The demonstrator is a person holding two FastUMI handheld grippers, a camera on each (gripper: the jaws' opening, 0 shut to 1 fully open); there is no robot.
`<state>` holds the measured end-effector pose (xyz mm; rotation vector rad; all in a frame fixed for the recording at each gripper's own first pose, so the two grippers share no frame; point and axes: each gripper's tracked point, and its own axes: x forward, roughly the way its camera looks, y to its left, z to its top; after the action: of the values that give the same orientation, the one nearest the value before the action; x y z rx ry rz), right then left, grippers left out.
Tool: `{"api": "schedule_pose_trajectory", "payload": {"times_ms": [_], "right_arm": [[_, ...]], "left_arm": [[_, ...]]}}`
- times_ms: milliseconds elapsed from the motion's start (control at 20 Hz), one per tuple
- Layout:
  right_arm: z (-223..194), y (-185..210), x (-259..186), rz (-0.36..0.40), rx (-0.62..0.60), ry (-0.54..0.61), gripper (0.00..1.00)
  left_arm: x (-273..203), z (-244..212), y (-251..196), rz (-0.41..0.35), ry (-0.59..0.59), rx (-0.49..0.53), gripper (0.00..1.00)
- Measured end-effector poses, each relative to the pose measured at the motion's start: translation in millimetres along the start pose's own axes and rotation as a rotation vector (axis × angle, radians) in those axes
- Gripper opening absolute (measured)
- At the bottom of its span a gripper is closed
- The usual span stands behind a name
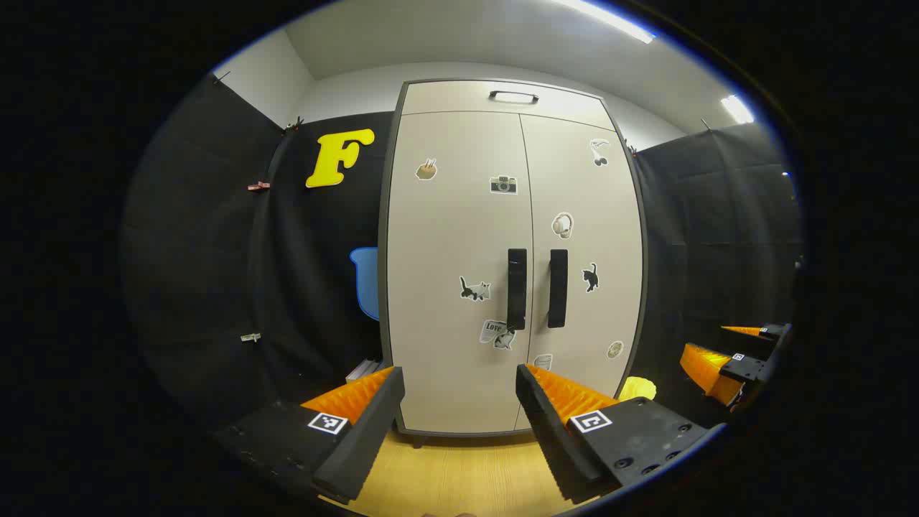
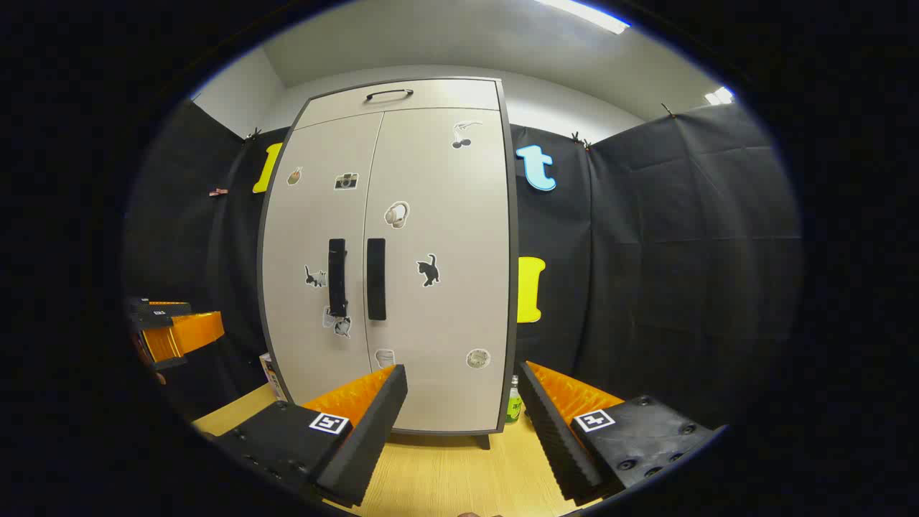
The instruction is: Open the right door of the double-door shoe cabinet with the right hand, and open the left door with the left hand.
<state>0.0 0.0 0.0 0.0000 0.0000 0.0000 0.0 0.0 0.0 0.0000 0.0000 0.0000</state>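
Premises: a staged recording booth, not a lived-in home. Black cloth wall [image 2: 682, 237] hangs clipped on all sides, with painted white wall and ceiling strip lights [image 1: 610, 18] above it at 12 o'clock. A pale double-door shoe cabinet [image 1: 513, 258] with stickers stands alone on a light wood-grain floor [image 2: 445, 474] at 6 o'clock. Small green bottle [image 2: 513, 409] beside the cabinet foot.

You are getting bright, even light from the ceiling strip lights [image 1: 610, 18], glaring white at the top. The fisheye lens is bowing the cabinet [image 1: 459, 237] edges outward. Focus is staying sharp centrally, with the rims darkening.
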Motion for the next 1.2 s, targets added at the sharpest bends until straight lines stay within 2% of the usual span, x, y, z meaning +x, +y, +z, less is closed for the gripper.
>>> {"api": "schedule_pose_trajectory", "payload": {"times_ms": [1200], "right_arm": [[9, 30, 23, 0.043, -0.001, 0.008, 0.98]], "left_arm": [[5, -14, 23, 0.030, 0.019, -0.007, 0.96]]}}
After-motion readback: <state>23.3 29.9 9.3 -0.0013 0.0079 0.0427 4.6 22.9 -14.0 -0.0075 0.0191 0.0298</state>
